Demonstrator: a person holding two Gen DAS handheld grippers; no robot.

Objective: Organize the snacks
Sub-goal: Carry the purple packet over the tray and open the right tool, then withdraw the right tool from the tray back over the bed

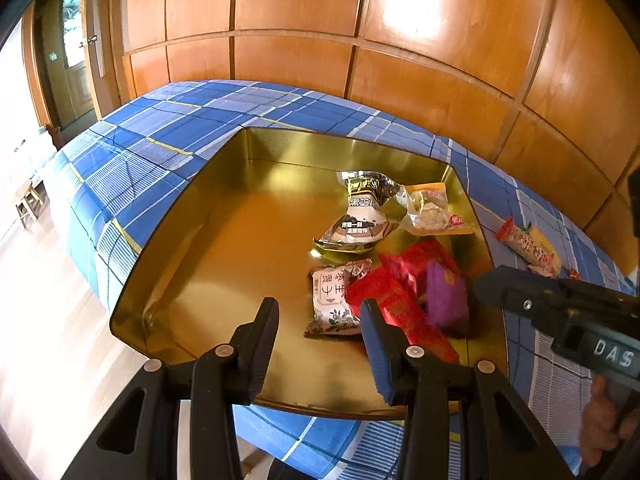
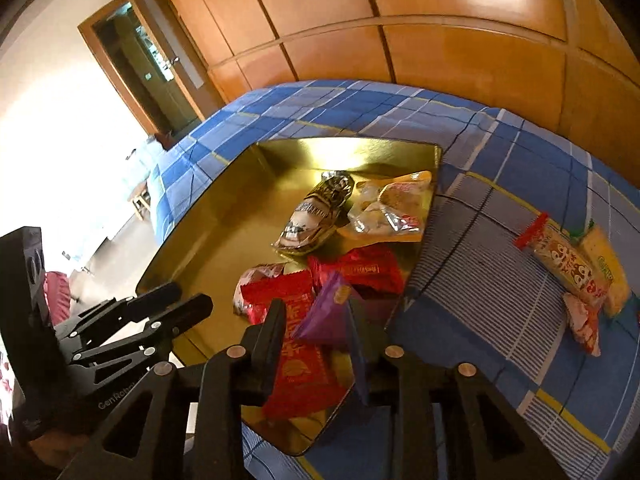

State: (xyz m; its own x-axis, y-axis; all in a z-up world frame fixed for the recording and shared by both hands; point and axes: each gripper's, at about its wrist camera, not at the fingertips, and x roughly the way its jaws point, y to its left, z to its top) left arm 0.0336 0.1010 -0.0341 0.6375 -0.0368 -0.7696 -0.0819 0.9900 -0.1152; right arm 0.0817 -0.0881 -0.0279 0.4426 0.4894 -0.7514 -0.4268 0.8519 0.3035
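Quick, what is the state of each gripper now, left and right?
Left gripper: open, holding nothing, above the gold tray.
Right gripper: purple packet between the jaws; grip cannot be told.

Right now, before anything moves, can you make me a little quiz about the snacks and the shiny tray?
1. True or false: the gold tray sits on a blue checked cloth.
2. Pick one: which snack lies outside the tray, on the cloth?
A. the purple packet
B. the long red-ended packet
C. the silver packet
3. Fill the gap: between the jaws of the left gripper there is ____.

Key: 1 true; 2 B; 3 nothing.
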